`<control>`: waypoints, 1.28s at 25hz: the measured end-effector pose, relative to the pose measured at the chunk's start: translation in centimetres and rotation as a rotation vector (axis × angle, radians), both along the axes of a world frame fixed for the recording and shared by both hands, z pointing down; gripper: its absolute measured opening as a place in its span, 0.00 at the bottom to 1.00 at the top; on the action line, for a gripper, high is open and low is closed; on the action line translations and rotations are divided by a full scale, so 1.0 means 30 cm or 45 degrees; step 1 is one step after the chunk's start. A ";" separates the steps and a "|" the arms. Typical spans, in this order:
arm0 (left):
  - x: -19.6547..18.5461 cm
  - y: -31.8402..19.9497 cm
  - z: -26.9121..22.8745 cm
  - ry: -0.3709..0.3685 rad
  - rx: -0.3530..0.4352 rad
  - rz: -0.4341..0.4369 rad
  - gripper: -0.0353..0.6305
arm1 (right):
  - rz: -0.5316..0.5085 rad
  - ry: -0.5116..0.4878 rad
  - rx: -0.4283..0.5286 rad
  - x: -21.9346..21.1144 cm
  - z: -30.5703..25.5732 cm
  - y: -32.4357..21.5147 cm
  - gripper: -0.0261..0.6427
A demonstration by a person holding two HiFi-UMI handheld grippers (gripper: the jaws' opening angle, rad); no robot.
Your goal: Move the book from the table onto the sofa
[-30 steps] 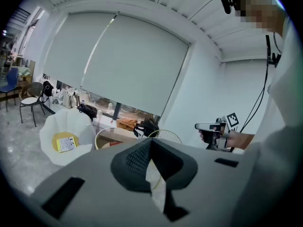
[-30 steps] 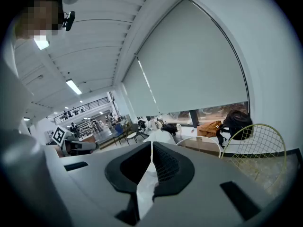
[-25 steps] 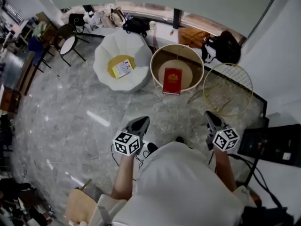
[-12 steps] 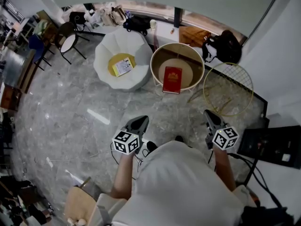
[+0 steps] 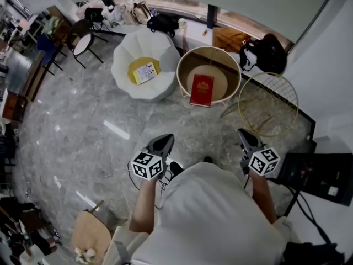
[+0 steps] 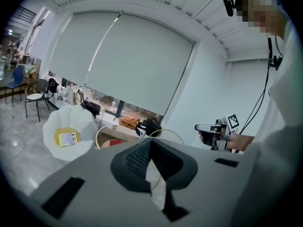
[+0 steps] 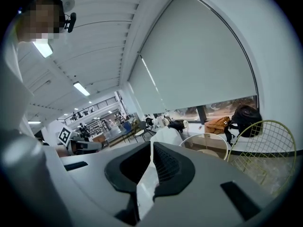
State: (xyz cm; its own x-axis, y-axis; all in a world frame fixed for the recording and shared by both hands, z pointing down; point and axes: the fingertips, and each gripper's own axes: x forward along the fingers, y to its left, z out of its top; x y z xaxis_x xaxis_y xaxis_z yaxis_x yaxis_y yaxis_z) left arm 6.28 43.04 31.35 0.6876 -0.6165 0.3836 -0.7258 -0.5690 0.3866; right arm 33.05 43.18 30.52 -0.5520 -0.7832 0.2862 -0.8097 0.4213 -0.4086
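A white petal-shaped sofa (image 5: 160, 48) with a yellow seat is standing just beside a round wood-rimmed worktop (image 5: 190, 64). The left tool (image 5: 164, 141), jaws pressed together and empty, is hovering over the grey marble floor (image 5: 83, 126). The red hardcover book (image 5: 202, 90) is lying flat on the worktop, well apart from the right tool (image 5: 246, 136), which is likewise hovering closed and empty.

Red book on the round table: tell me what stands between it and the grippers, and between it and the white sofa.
Only bare floor lies between the left gripper, the right gripper and the red book. Toward the white sofa, only the round table's raised rim intervenes. A booklet on a yellow cushion already occupies the seat.
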 end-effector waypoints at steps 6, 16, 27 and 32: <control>0.071 0.007 0.015 -0.001 -0.019 -0.051 0.06 | -0.127 0.050 0.019 0.031 0.013 -0.022 0.10; 0.198 0.036 0.058 -0.028 -0.054 -0.094 0.06 | -0.210 0.058 -0.020 0.146 0.063 -0.048 0.10; 0.208 -0.009 0.105 -0.024 -0.107 -0.078 0.06 | -0.209 0.020 -0.093 0.158 0.112 -0.089 0.10; 0.177 -0.109 0.116 -0.028 -0.112 -0.024 0.06 | -0.162 0.028 -0.122 0.142 0.125 -0.158 0.10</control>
State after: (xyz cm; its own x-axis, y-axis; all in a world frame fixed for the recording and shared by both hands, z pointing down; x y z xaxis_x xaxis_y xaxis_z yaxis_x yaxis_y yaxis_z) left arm 11.57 39.76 34.82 0.6670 -0.5925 0.4516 -0.7449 -0.5193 0.4188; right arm 37.30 38.42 34.26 -0.6381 -0.6756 0.3693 -0.7611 0.4810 -0.4351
